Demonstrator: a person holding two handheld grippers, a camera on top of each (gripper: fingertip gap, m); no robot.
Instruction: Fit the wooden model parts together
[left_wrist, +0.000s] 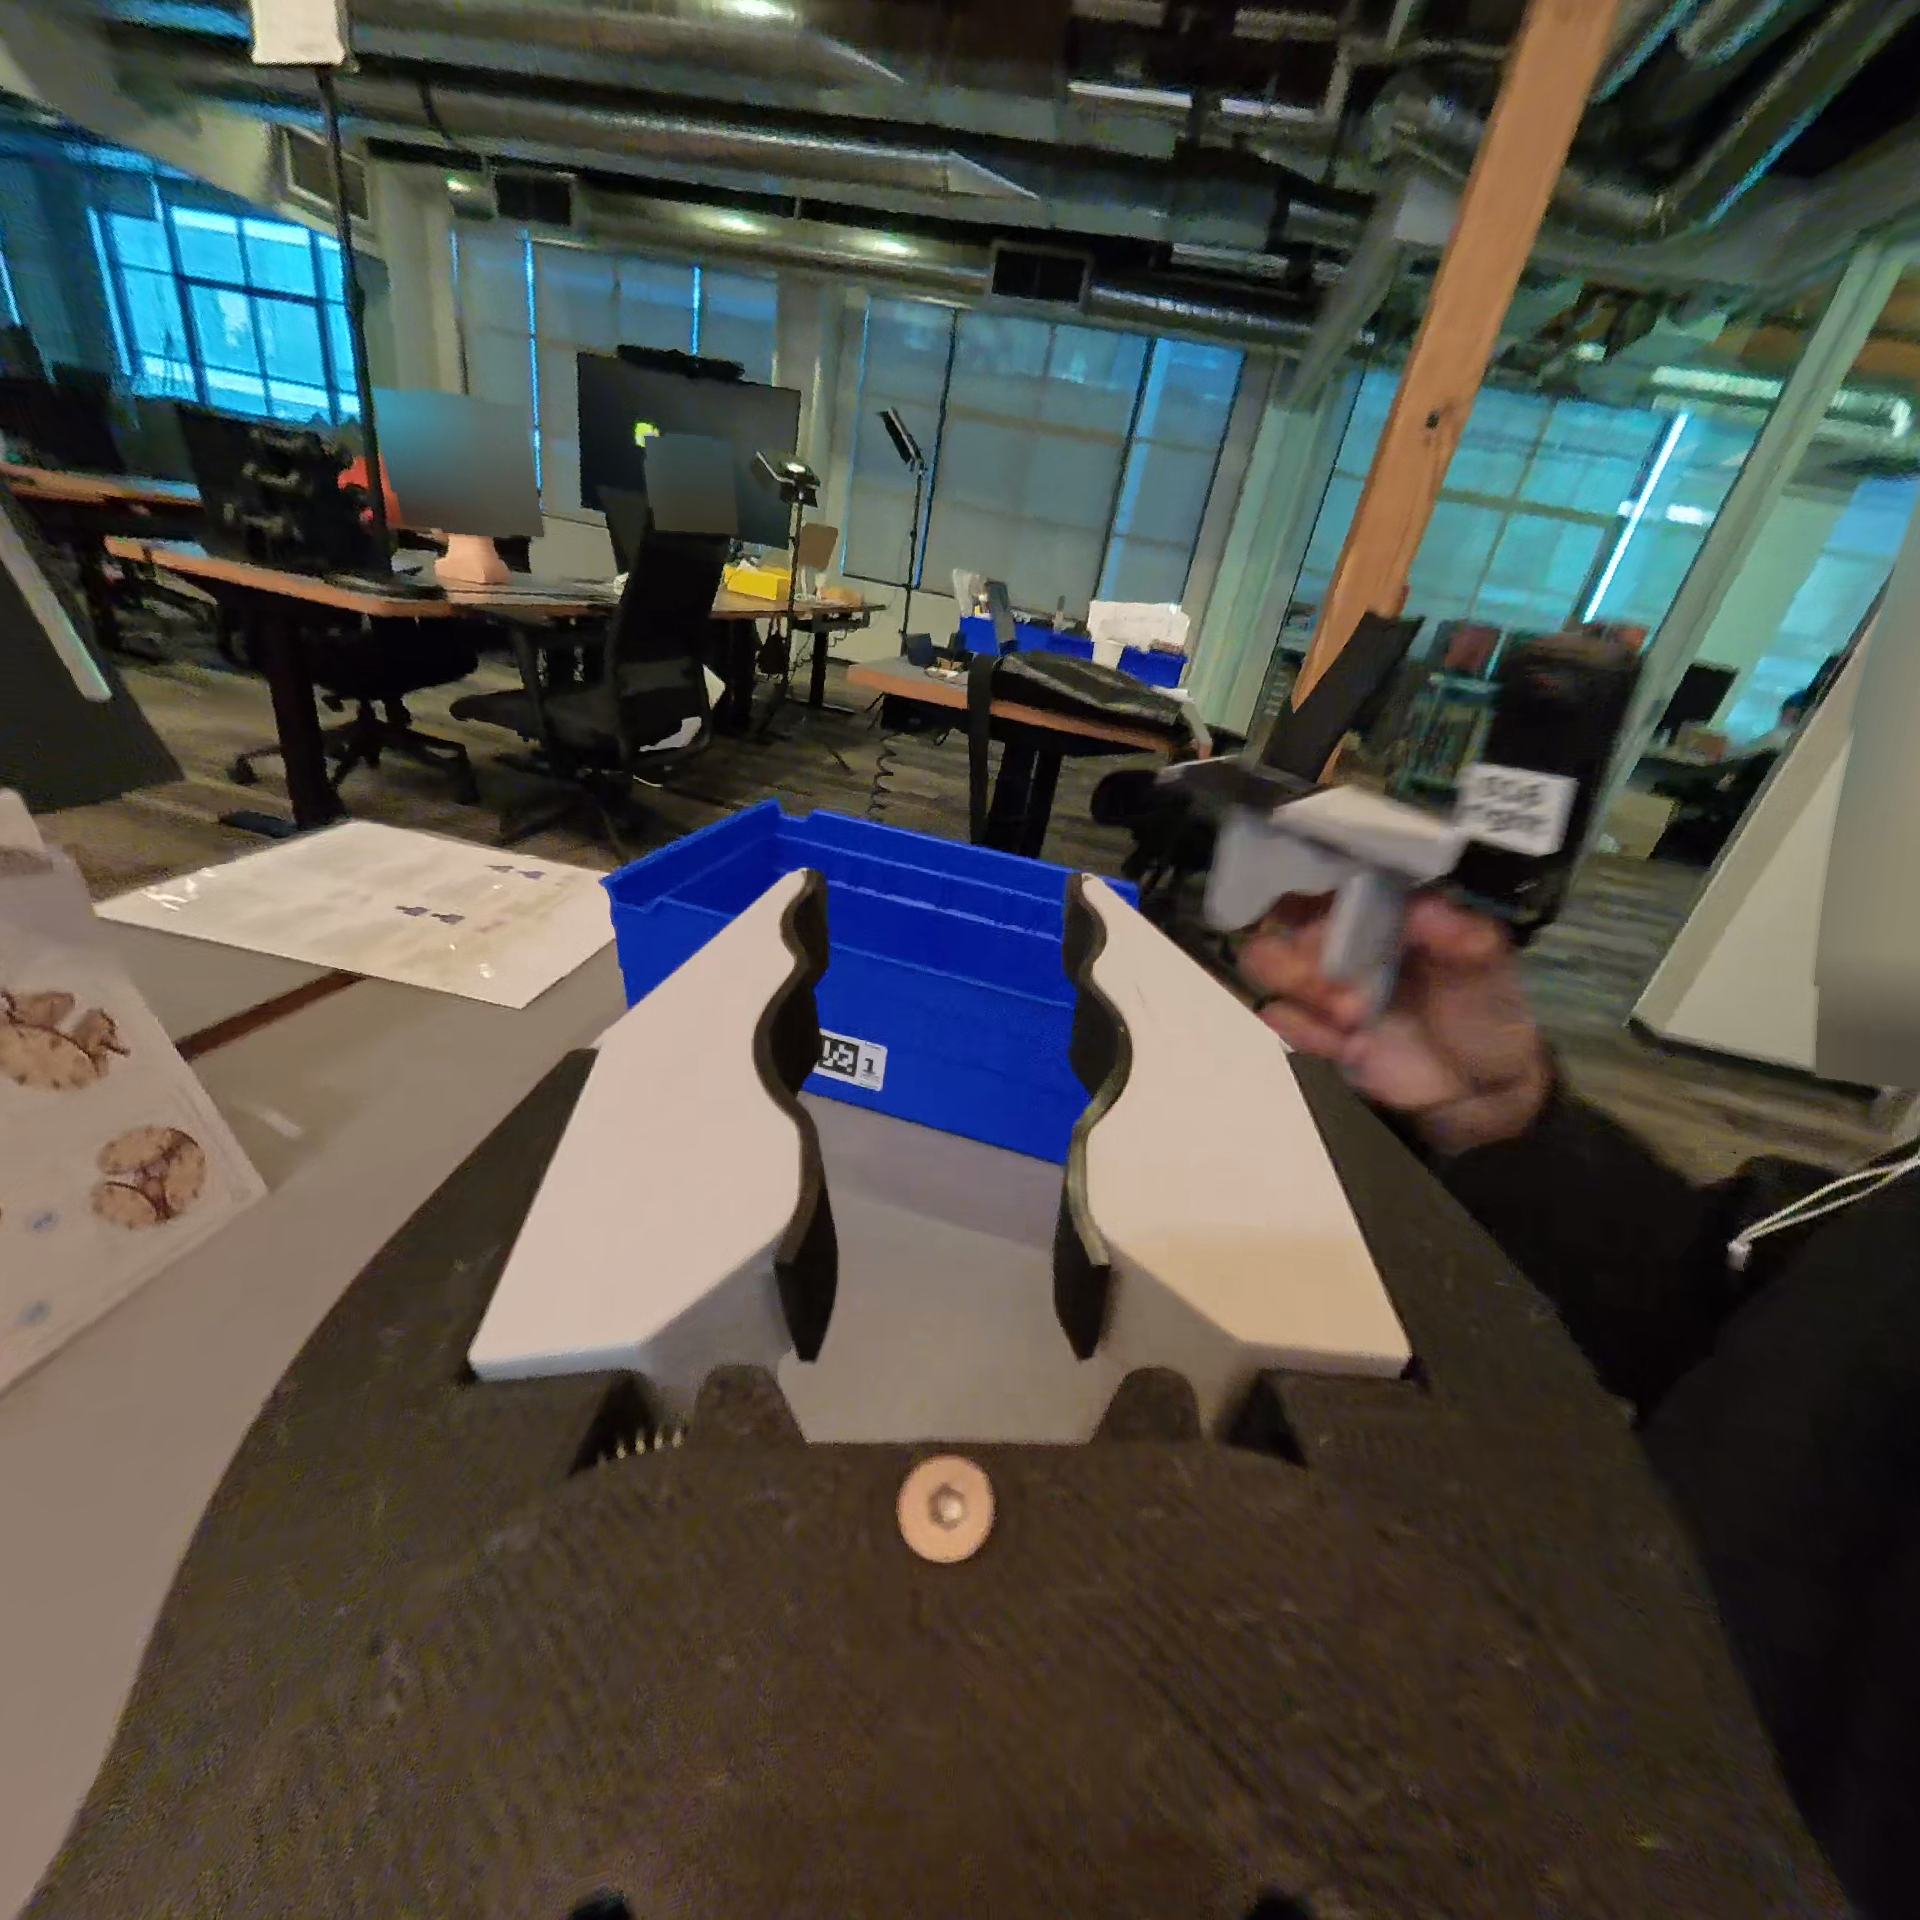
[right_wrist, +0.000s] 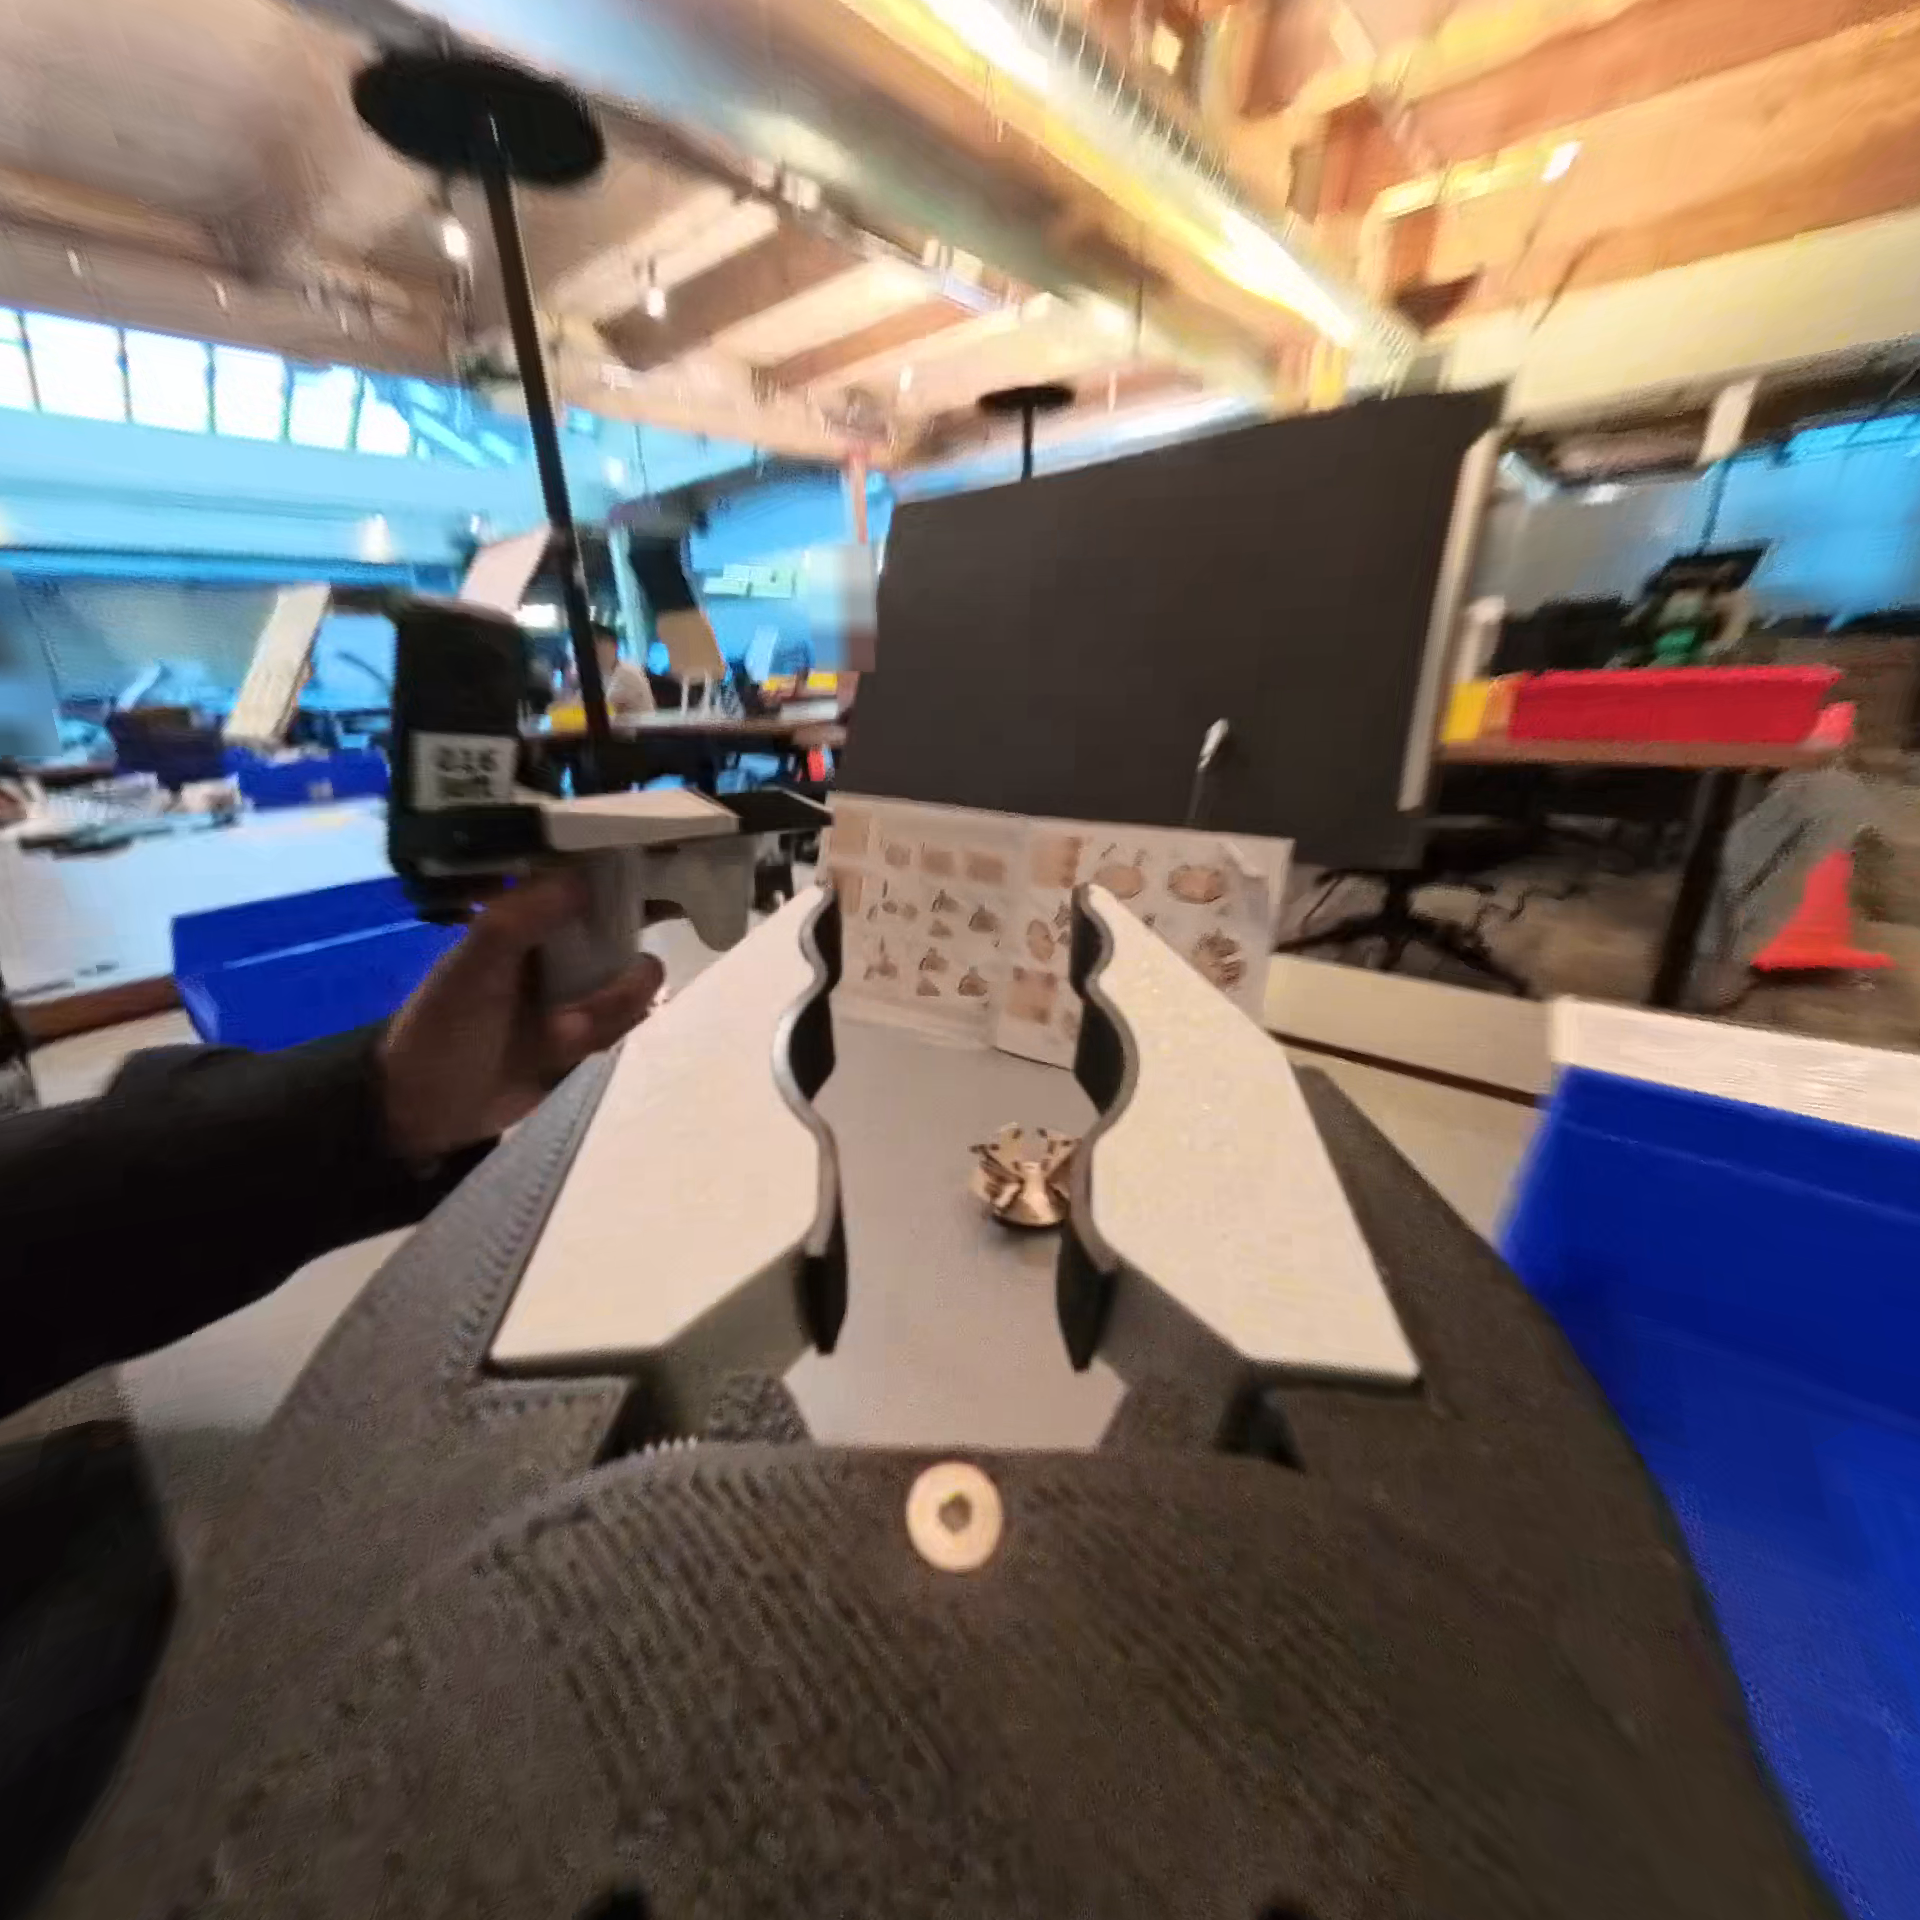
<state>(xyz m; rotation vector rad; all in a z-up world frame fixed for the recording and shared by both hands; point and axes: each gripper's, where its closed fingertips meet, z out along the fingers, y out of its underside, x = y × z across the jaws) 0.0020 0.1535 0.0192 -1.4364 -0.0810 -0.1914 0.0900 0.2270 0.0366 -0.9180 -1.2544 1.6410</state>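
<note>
Left gripper (left_wrist: 943, 904): rough black printed body, two pale grey wedge-shaped fingers (left_wrist: 675, 1122) lined with wavy black pads, one round metal washer-and-screw (left_wrist: 944, 1509) centred on the body, a small spring visible at the left finger's base. Right gripper (right_wrist: 951, 920): same build, same screw (right_wrist: 953, 1530). Seen from the side, each has a grey pistol handle, a black block on top and a white printed label (left_wrist: 1517, 808). Both arms wear dark sleeves (right_wrist: 187, 1174); a white cord (left_wrist: 1818, 1210) hangs by the right one.
</note>
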